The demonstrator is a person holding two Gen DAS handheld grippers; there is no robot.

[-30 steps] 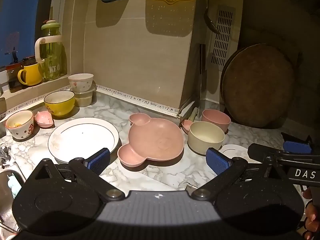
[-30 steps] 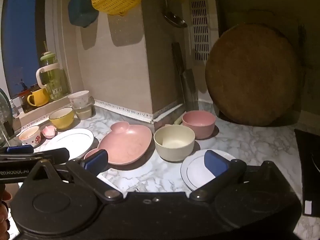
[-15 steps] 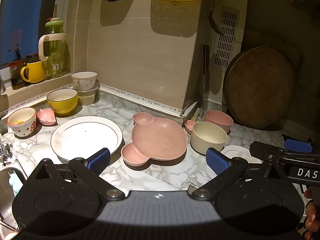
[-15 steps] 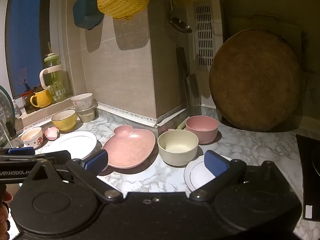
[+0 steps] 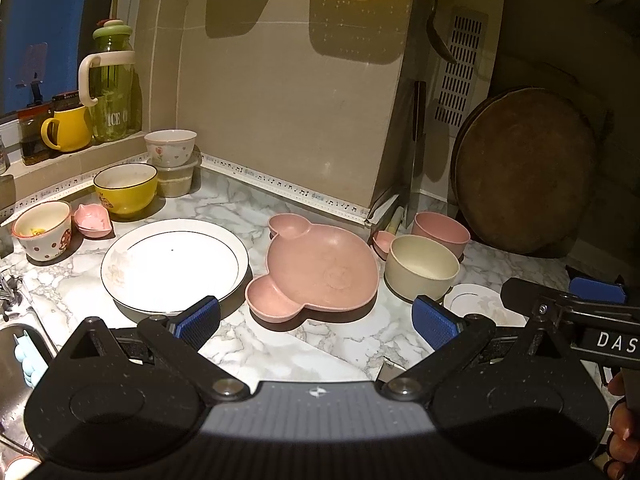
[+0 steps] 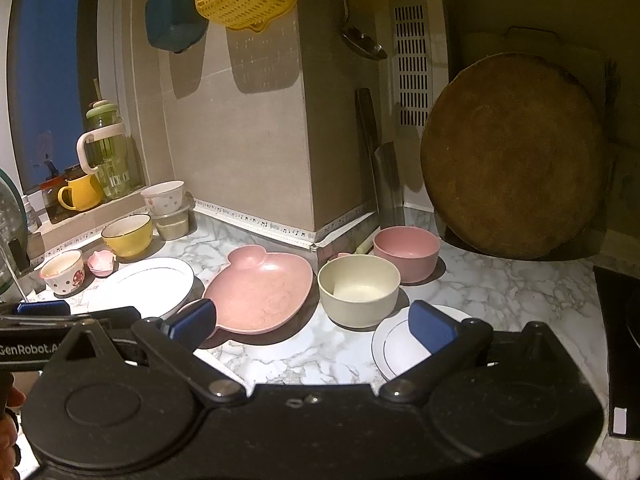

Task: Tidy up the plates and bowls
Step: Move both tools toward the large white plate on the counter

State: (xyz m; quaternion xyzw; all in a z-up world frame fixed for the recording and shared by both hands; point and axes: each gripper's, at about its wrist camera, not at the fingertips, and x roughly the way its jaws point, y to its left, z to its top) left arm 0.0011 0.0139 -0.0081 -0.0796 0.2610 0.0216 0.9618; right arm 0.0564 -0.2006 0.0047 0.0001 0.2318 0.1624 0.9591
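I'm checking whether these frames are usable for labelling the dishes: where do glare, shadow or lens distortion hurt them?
Left wrist view: glare whitens the large white plate, washing out its centre; fisheye bends the wall edges. Right wrist view: the round cutting board corner is dim, the small white plate partly hidden behind the jaws; dishes otherwise sharp.

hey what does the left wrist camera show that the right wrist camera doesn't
Only the left wrist view shows the sink at its lower left edge, with pale blue items in it. Only the right wrist view shows the dark flat appliance at the counter's right end. Both show the large white plate, pink bear-shaped plate, cream bowl, pink bowl, small white plate and both open grippers, left gripper and right gripper, holding nothing.
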